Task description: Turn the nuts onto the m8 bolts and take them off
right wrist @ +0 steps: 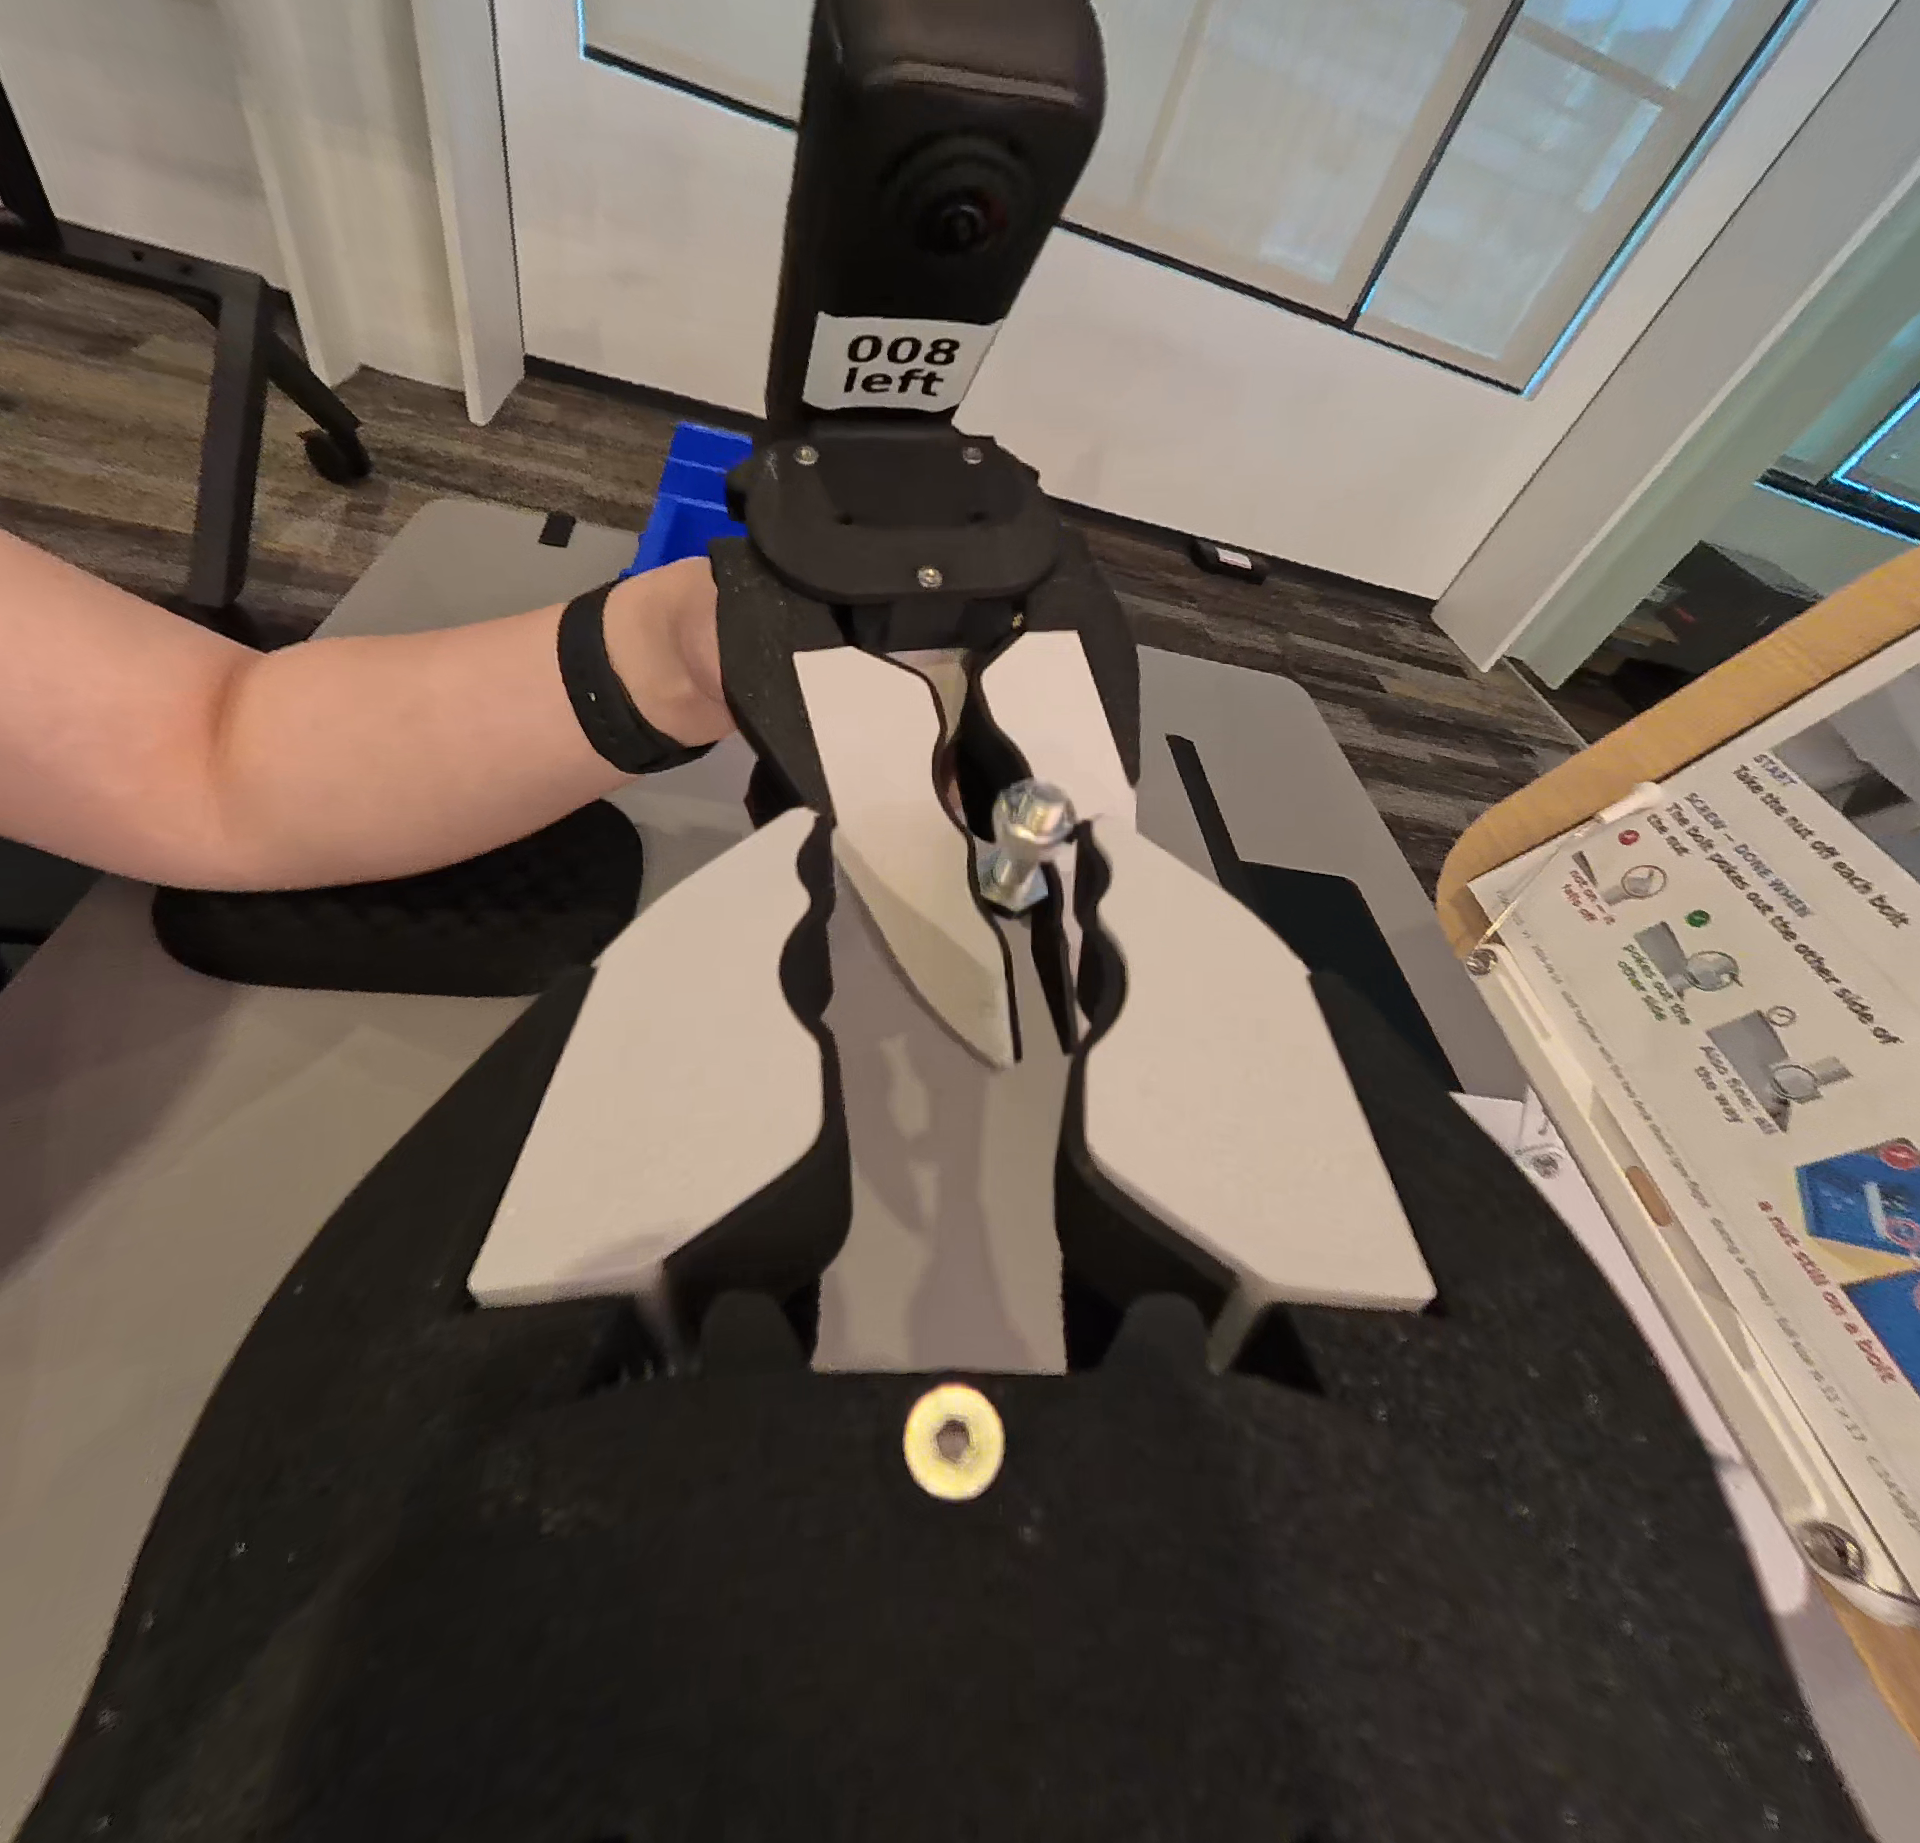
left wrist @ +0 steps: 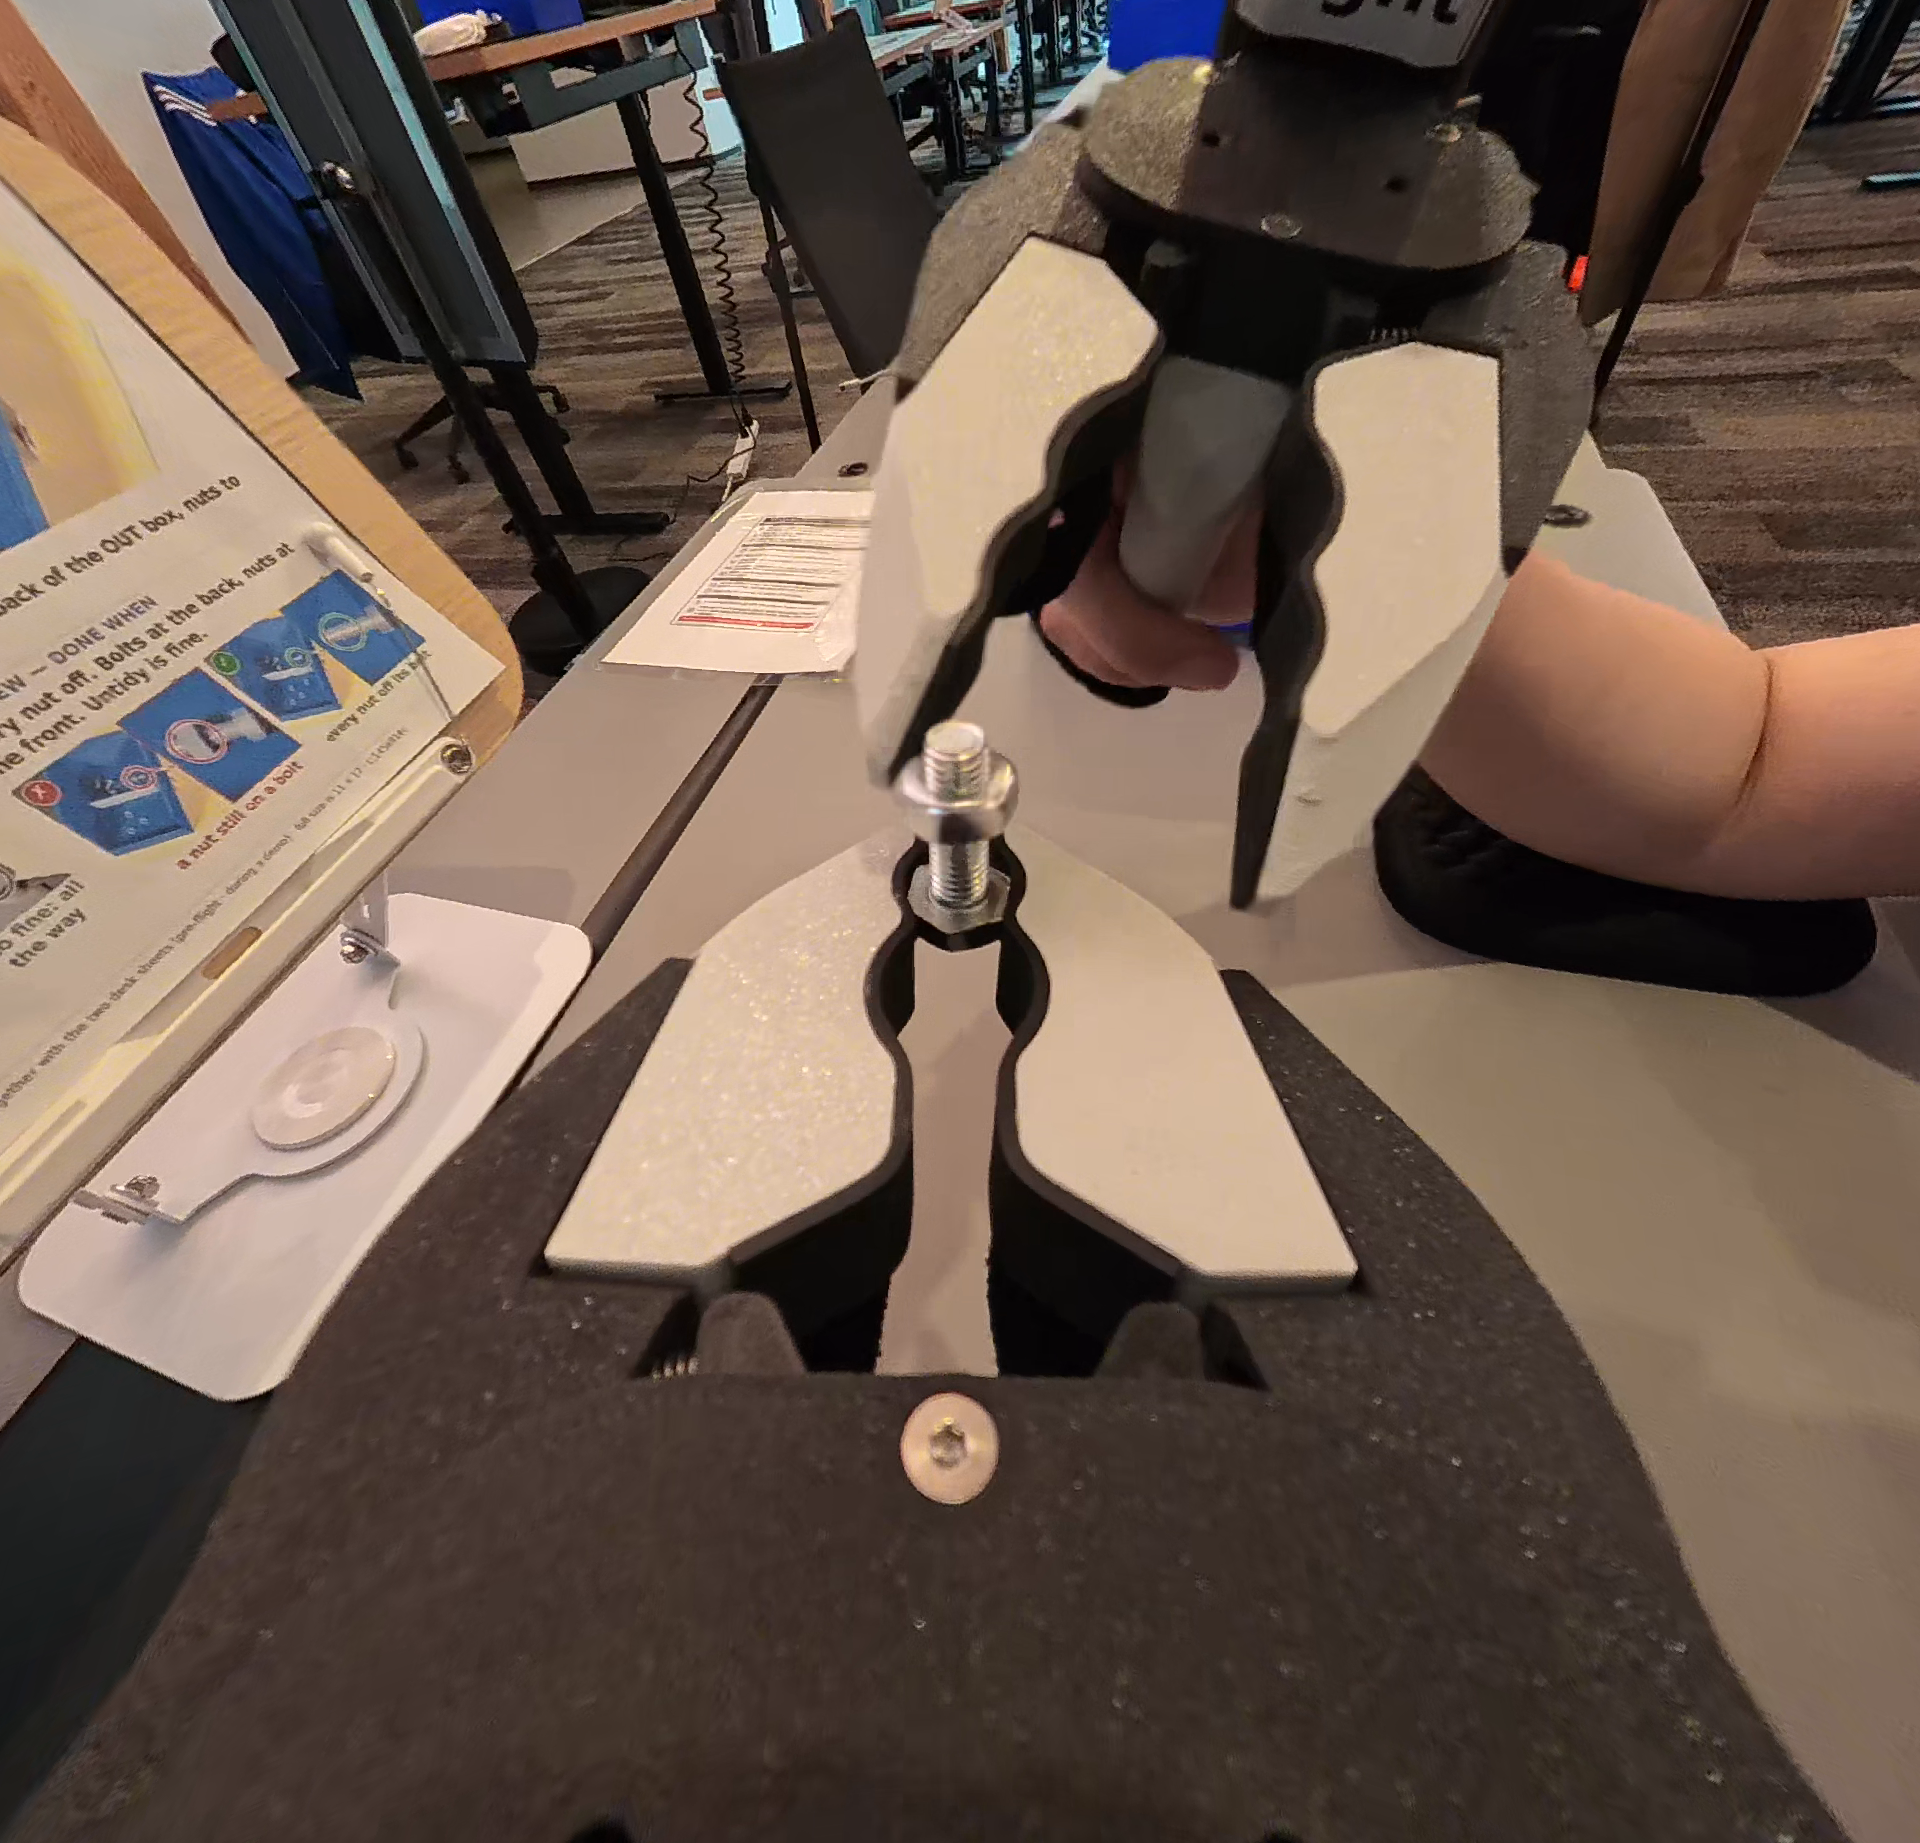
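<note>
You are working over a plain grey desk (left wrist: 1558, 1118) in an open office with dark patterned carpet (left wrist: 644, 266), rows of other desks behind, and white-framed glass doors (right wrist: 1299, 131) seen from the right wrist view. One wooden instruction board (left wrist: 208, 650) with a printed sheet stands on a white base at the desk's edge, and one more printed sheet (left wrist: 769, 578) lies flat farther back. One black wrist rest (right wrist: 405, 910) lies on the desk under your forearm, and one blue bin (right wrist: 691, 505) shows behind your left hand.

You hold two tools. Your left gripper (left wrist: 956, 900) has its fingers clenched on the hex head of the single bolt (left wrist: 958, 858), which stands with its threaded end up, raised off the desk. One nut (left wrist: 956, 787) sits on the thread near the top, with a few turns of thread showing above it.

Your right gripper (right wrist: 961, 920) faces the left one with its fingers spread wide. In the left wrist view one finger (left wrist: 997, 505) lies just beside the nut and the other stands well off to the side, so nothing is held. Whether that near finger touches the nut, you cannot tell.
</note>
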Demonstrator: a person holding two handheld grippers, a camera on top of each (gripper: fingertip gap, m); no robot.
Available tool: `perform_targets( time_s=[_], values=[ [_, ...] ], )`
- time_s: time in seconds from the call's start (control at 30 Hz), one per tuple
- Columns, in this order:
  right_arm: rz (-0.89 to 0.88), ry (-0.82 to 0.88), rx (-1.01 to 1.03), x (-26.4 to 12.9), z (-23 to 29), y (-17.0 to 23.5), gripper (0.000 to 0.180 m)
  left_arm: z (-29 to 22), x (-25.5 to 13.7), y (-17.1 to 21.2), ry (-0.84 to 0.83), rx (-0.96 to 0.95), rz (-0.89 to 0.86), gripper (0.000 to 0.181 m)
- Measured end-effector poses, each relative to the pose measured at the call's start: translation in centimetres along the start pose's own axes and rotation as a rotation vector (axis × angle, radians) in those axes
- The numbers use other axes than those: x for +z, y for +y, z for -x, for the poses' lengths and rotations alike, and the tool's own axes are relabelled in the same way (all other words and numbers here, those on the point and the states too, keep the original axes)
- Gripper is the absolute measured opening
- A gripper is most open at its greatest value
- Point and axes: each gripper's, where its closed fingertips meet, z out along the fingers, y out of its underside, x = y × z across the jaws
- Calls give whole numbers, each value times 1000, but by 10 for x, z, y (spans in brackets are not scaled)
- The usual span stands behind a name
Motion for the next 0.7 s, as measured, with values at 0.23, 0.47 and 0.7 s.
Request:
perform_targets(
  time_s=[0.23,0.47,0.7],
  values=[
    [-63,7,92,-11,-11,-6,19,2,-7,-9,8,-36,-55,10],
    [-204,-86,218,-5,-10,-13,15,-5,-6,-15,33,-29,-81,10],
    [-220,-107,219,0,-7,-14,11,-9,-8,-22,58,-43,-119,10]
  ],
)
